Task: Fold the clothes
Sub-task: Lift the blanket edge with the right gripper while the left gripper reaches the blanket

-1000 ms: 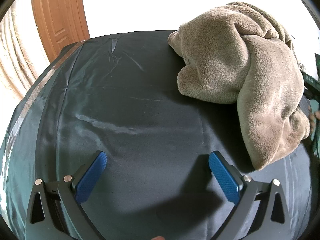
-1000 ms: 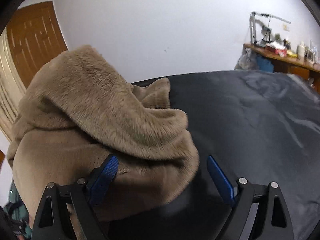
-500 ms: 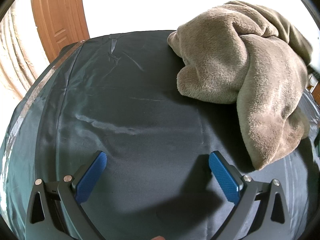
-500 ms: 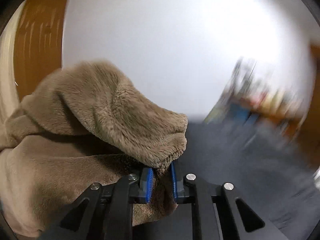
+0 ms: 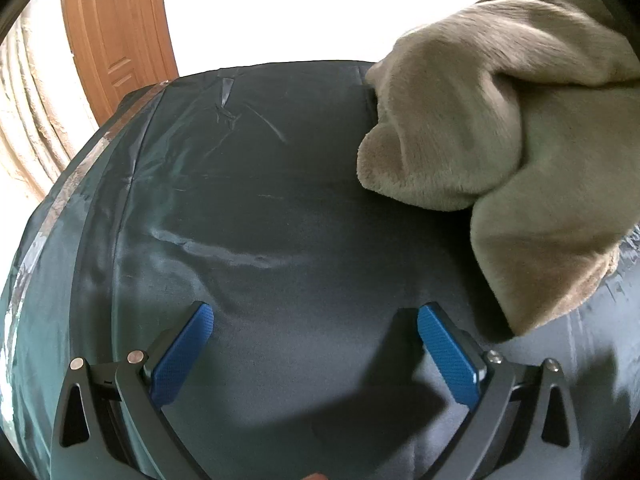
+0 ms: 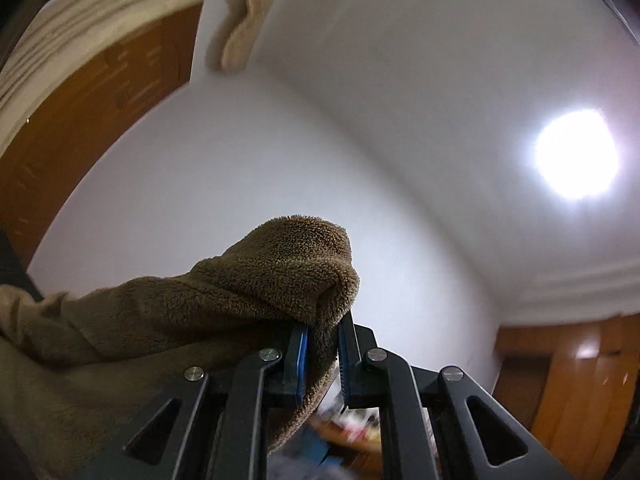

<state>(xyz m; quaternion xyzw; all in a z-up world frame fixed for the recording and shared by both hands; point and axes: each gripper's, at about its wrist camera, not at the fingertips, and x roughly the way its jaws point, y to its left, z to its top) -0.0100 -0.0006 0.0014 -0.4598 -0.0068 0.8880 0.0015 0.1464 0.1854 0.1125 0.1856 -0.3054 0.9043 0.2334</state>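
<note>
The bench (image 5: 280, 208) lies bare from its left edge across the middle, so a gripper can pass freely there. The fleece (image 5: 500, 128) heaps over the right side and hangs down toward the near right edge, blocking that way. The door (image 5: 116, 32) stands beyond the far left corner.

Right gripper (image 6: 323, 344) clamped on a fold of the brown fleece garment (image 6: 224, 292), angled up toward the ceiling; left gripper (image 5: 314, 350) jaws wide, empty, left of that garment.
</note>
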